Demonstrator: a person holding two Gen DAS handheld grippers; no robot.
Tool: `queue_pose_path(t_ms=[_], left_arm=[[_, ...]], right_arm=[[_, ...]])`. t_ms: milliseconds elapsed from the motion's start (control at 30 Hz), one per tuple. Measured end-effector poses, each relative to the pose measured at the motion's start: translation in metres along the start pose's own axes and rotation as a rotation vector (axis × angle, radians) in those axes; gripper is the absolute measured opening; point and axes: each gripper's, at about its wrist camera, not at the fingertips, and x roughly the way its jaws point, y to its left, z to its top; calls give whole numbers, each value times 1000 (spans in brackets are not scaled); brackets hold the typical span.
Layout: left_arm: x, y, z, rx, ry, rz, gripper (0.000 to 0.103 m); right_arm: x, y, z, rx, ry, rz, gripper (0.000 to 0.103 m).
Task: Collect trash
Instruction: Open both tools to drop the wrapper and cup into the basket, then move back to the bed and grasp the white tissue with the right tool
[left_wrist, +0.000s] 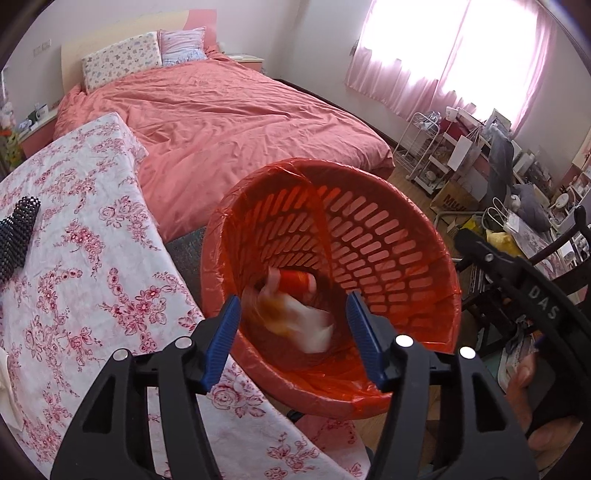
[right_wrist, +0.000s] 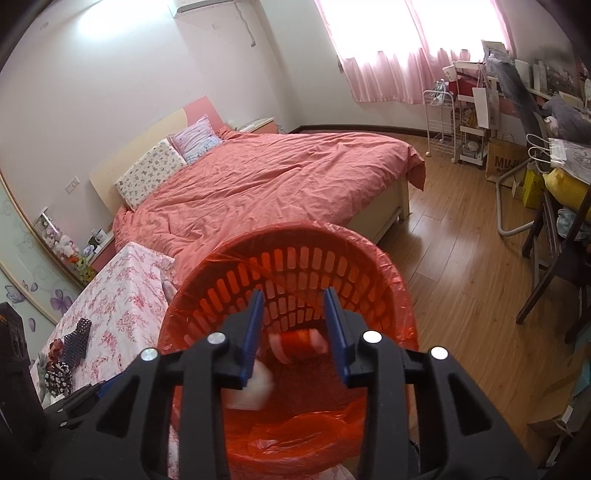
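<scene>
An orange slotted trash basket (left_wrist: 369, 236) lined with an orange bag stands beside the floral-cloth table (left_wrist: 92, 258). My left gripper (left_wrist: 293, 314) is open over its mouth; a blurred white and orange piece of trash (left_wrist: 295, 321) lies between and below the fingers, loose inside the basket. An orange can-like item (left_wrist: 295, 280) lies at the bottom. My right gripper (right_wrist: 295, 325) is open and empty above the same basket (right_wrist: 314, 251). The orange item (right_wrist: 299, 341) and white trash (right_wrist: 255, 387) show inside.
A bed with a salmon cover (left_wrist: 240, 110) is behind the basket. A black mesh item (left_wrist: 16, 236) lies on the table; it also shows in the right wrist view (right_wrist: 75, 341). Dark chairs (right_wrist: 554, 277), shelves and bags crowd the right side on the wooden floor (right_wrist: 461, 277).
</scene>
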Motion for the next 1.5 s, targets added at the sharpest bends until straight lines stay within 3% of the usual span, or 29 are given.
queue_pose_path(t_ms=[300,467,767,933,1067,1167,1233,1400,1500], left_arm=[[-26,30,-4,-38,-31,53,60],[-58,67,-19,-80,-83,134,68],[-122,165,-69,-275,-149,358,88],[-161,232,-98,-388,-188,506,89],[-184,271,-119,-440,-218,582,89],[-196,295,-133,-469,-232,604,89],[-201,305,-138,-484,-236,611,89],[-208,322,-155,-501,-234,608,89],[-208,327,-160,-504,-227,597,89]], right_arm=[[-11,1,0,-20,-17,-26,41],[-24,28,-8,-86,-30,-13,47],[-31,123,-54,-268,50,125,52],[-32,191,-91,-361,115,227,53],[-29,249,-127,-445,176,303,53],[-26,288,-153,-515,216,361,57],[-22,312,-171,-561,233,378,65],[-3,341,-195,-601,270,350,77],[10,351,-205,-618,306,340,77]])
